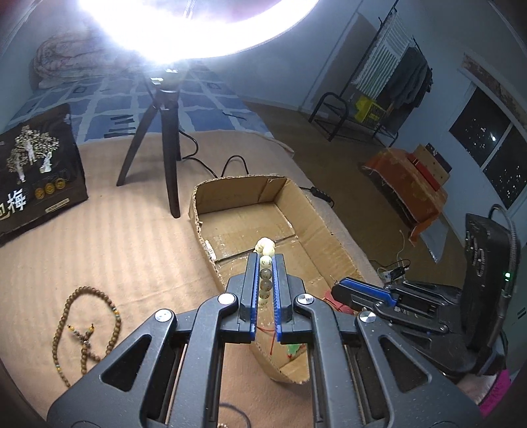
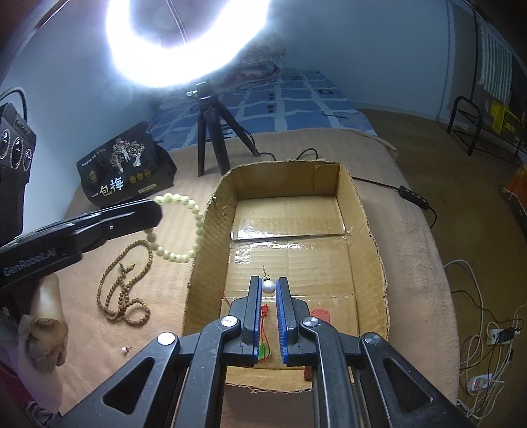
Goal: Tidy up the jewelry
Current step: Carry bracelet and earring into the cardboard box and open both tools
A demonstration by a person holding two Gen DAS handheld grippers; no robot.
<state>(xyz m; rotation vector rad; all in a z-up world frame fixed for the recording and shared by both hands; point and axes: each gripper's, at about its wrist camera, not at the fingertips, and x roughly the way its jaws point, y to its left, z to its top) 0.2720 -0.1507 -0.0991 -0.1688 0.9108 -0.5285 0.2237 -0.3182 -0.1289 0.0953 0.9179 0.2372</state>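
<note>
Pinching a pale bead bracelet (image 1: pixel 265 263), the left claw (image 1: pixel 266 260) carries it over the cardboard box (image 1: pixel 332 237). The right claw (image 2: pixel 269 285) clamps a pearl earring (image 2: pixel 268 287) above the box floor, probably for dropping. A wooden bead necklace (image 2: pixel 123 286) lies at nine o'clock on the bed (image 2: pixel 411 263).

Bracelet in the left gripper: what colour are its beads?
Pale cream bracelet, clearest in the right wrist view, held by the left gripper.

Ring light (image 1: pixel 197 29) blazing at twelve o'clock on its tripod (image 1: pixel 161 138); blue walls (image 1: pixel 296 66), dark window (image 1: pixel 487 154) at three, clothes rack (image 1: pixel 388 75) at one.
</note>
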